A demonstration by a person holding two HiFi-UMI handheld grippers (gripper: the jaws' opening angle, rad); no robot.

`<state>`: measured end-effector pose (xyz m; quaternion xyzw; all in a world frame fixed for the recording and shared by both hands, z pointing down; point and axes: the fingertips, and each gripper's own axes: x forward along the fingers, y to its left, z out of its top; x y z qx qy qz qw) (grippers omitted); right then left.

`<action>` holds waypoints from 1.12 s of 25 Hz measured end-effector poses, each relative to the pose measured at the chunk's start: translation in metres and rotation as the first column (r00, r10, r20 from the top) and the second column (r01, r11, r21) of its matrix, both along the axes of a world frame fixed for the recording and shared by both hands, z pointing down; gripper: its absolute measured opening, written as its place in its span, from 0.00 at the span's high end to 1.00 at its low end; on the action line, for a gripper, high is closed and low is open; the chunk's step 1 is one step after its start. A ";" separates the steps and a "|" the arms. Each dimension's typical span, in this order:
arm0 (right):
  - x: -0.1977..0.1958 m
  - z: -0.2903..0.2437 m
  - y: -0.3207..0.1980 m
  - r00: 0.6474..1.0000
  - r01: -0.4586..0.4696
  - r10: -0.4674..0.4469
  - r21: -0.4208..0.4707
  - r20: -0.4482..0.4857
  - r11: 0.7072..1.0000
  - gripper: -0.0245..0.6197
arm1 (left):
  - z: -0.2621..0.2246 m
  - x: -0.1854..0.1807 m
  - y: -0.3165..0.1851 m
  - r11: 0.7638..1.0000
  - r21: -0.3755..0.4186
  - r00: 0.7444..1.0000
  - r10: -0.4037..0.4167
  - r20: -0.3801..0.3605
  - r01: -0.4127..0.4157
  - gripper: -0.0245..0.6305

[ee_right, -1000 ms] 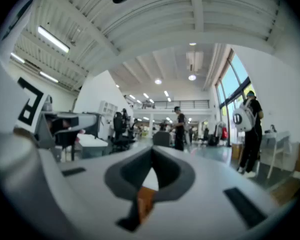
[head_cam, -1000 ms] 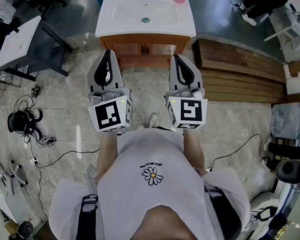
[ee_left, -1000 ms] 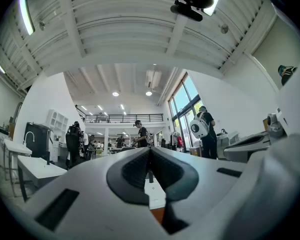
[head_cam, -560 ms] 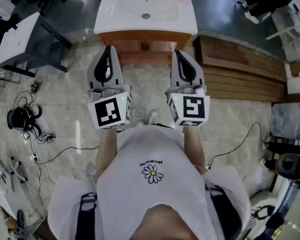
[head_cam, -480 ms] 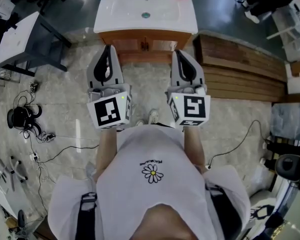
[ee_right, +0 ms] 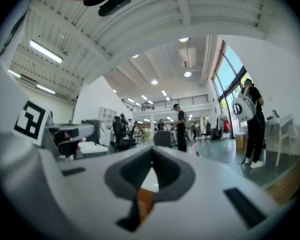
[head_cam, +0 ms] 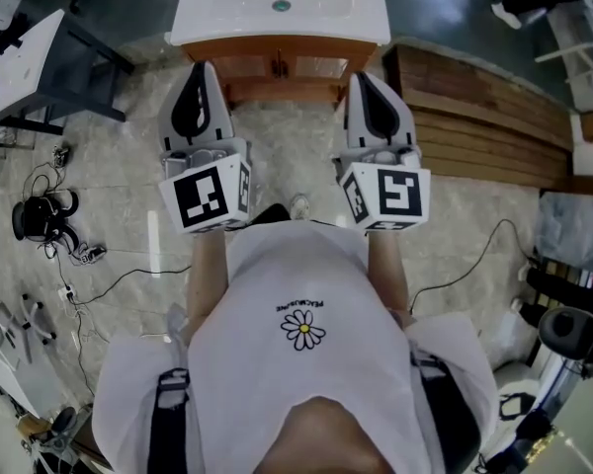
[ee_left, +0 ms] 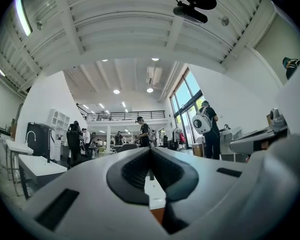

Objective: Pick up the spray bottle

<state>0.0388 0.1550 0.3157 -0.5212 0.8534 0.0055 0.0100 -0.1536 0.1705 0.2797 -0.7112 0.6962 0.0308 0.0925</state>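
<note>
Both grippers are held out side by side in front of a white sink basin (head_cam: 277,13) on a wooden cabinet (head_cam: 277,67). My left gripper (head_cam: 193,75) is shut and empty, its jaws meeting at the tip (ee_left: 150,149). Just as empty, my right gripper (head_cam: 368,82) has its jaws closed together (ee_right: 152,160). The head view's top edge cuts the basin's back rim, so no spray bottle shows there. Beyond the right jaws, in the right gripper view, a small pink shape (ee_right: 196,153) stands on the basin top; it is too small to tell what it is.
A white table (head_cam: 20,52) on a dark frame stands to the left of the cabinet. Wooden planks (head_cam: 474,117) lie on the floor to its right. Cables and a black headset (head_cam: 40,215) lie at the left. Several people (ee_left: 207,129) stand in the hall behind.
Both grippers and the head view have moved toward the sink cabinet. The pink bottle on the basin's back right corner has slid out past the top edge. Both jaws stayed shut.
</note>
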 end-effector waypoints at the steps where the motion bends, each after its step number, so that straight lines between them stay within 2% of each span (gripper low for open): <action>1: 0.003 0.002 -0.001 1.000 0.004 -0.004 -0.002 0.005 1.000 0.92 | 0.001 0.003 -0.001 1.000 0.000 1.000 -0.003 0.000 0.003 0.94; 7: 0.020 -0.001 -0.004 1.000 -0.002 0.002 0.016 0.020 1.000 0.92 | -0.001 0.014 -0.011 1.000 0.015 1.000 -0.008 0.010 0.008 0.94; 13: 0.035 -0.007 -0.014 0.999 -0.027 0.025 0.043 0.043 0.999 0.92 | -0.016 0.032 -0.026 0.997 0.067 0.999 0.031 0.019 -0.032 0.94; 21: 0.030 -0.013 -0.047 0.999 -0.038 0.036 0.068 0.025 0.997 0.92 | -0.023 0.039 -0.065 0.992 0.096 0.996 0.087 0.003 -0.087 0.94; 28: 0.013 -0.013 -0.101 0.998 -0.050 0.047 0.073 0.041 0.996 0.92 | -0.014 0.022 -0.122 0.992 0.079 0.995 0.099 -0.005 -0.098 0.94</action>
